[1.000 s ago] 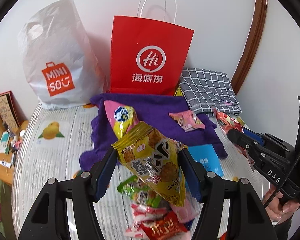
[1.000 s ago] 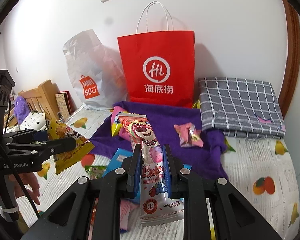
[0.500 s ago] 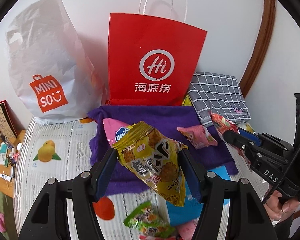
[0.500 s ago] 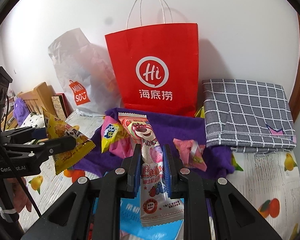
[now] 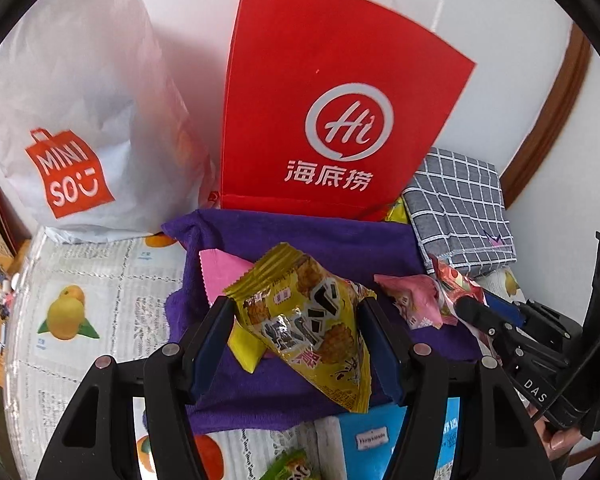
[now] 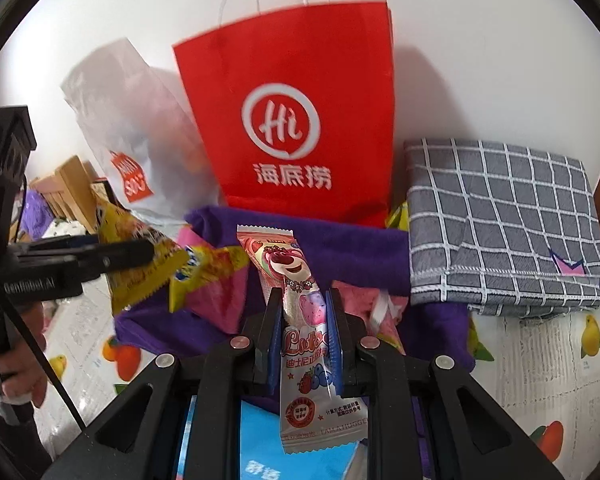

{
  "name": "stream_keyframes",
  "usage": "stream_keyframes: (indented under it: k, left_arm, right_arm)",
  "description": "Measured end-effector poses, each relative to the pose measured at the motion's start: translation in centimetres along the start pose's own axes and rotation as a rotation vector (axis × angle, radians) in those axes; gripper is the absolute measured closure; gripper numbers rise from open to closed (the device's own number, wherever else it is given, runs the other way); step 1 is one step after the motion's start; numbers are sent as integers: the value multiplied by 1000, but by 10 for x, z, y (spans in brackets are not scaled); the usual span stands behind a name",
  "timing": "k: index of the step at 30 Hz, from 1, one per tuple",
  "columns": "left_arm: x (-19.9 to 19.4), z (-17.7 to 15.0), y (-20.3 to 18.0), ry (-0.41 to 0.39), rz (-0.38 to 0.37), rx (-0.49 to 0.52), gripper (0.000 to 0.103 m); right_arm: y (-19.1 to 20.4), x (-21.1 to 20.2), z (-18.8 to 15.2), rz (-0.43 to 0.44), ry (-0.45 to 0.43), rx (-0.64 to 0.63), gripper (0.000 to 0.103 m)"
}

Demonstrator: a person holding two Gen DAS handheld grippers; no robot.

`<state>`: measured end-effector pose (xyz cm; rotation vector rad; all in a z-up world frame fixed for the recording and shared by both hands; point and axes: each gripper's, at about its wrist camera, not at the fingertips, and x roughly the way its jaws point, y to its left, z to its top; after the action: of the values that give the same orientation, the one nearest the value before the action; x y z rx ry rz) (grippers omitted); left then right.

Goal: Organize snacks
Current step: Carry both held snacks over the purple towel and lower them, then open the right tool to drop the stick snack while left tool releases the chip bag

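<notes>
My left gripper (image 5: 296, 312) is shut on a yellow cracker packet (image 5: 308, 320), held above the purple cloth (image 5: 320, 236); it also shows in the right wrist view (image 6: 136, 264). My right gripper (image 6: 302, 300) is shut on a pink Lotso bear snack packet (image 6: 300, 320), held upright. Both point at the red Hi paper bag (image 5: 332, 112), which stands against the wall and also shows in the right wrist view (image 6: 296, 120). A pink and yellow packet (image 6: 208, 280) and a small pink packet (image 5: 412, 300) lie on the cloth.
A white Miniso bag (image 5: 72, 128) stands left of the red bag. A folded grey checked cloth (image 6: 500, 224) lies to the right. A blue packet (image 5: 380, 436) and a green packet (image 5: 288, 468) lie on the fruit-print tablecloth (image 5: 80, 312) below.
Both grippers have moved forward and up toward the red bag, which now looms larger. The snacks lying lower on the table have slid out of view.
</notes>
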<state>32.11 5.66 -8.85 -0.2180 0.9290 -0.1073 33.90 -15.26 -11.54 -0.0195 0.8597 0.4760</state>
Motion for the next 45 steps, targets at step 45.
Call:
stream_keyframes:
  k: [45]
  left_arm:
    - [57, -12, 17, 170, 37, -50, 40]
  right_arm:
    - [1, 55, -2, 22, 225, -56, 67]
